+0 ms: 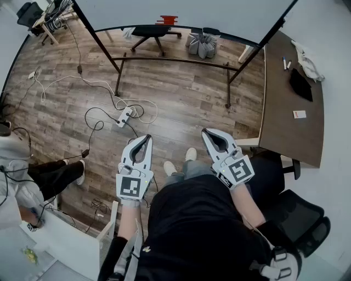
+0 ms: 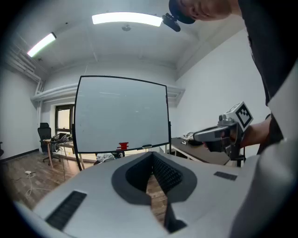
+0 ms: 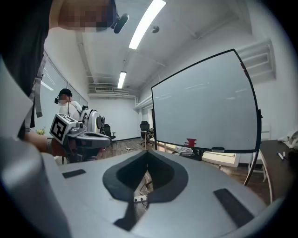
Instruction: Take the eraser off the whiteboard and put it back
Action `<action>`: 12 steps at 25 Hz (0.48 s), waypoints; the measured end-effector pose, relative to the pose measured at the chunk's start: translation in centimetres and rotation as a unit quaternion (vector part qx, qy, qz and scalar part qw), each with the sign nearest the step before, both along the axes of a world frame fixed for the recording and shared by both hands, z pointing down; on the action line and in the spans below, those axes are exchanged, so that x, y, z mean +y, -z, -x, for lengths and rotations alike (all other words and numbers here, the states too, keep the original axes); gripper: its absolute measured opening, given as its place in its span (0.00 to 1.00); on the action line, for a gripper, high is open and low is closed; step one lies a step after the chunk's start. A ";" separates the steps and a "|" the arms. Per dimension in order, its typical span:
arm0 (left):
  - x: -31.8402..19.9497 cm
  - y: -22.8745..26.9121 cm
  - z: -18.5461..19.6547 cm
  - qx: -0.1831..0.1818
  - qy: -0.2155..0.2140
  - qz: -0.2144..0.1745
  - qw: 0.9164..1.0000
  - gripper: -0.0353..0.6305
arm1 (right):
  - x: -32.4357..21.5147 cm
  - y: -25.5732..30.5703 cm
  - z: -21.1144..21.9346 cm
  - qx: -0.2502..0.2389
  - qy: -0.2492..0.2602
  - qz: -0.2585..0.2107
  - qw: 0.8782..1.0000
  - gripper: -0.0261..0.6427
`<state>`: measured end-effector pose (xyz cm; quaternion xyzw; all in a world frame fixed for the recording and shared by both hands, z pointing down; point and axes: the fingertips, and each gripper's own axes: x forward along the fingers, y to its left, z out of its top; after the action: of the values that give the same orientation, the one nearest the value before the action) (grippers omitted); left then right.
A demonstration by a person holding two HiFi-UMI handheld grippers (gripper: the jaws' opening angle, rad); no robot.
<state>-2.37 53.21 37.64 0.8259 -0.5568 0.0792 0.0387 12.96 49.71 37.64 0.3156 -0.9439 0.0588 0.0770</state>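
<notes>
Two grippers are held side by side above the lap of a seated person, well apart from the whiteboard ahead.

Far left, head view: a second person (image 1: 33, 181) sits at the frame's edge, with one dark trouser leg stretched over the wooden floor (image 1: 181, 93). Just right of that, a white power strip (image 1: 125, 116) lies among loose cables.

Left of centre: the left gripper (image 1: 147, 137) has its jaws brought together at the tips. Nothing is between them, and floor shows through the gap behind the pads. It points slightly below level toward the whiteboard (image 1: 186, 11).

Centre: the whiteboard stands on a black frame. The red eraser (image 1: 166, 20) sits on the board's lower ledge near mid-width, upright against the board face and untouched by either gripper. In the left gripper view it appears directly above the closed jaw tips. An office chair (image 1: 151, 31) and grey bags (image 1: 202, 45) lie beyond the frame.

Right of centre: the right gripper (image 1: 207, 131) is likewise closed and holds nothing. It is roughly parallel to its partner.

Right: a dark desk (image 1: 288, 121) carries markers (image 1: 286, 63), a white cloth (image 1: 307, 65) and a flat black item (image 1: 300, 84).
</notes>
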 end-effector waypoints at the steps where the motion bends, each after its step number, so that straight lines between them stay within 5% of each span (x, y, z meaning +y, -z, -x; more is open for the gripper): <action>1: -0.4 0.0 0.1 -0.001 0.002 0.002 1.000 0.06 | -0.4 0.2 0.1 0.001 0.003 -0.002 1.000 0.06; 12: -7.8 1.2 -4.6 -0.056 -0.019 -0.012 0.998 0.06 | -7.3 0.8 -3.3 -0.024 0.007 -0.003 1.000 0.06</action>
<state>2.26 45.40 36.43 0.8309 -0.5436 0.1189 -0.0037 16.23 42.46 36.83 0.3077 -0.9478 0.0630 0.0543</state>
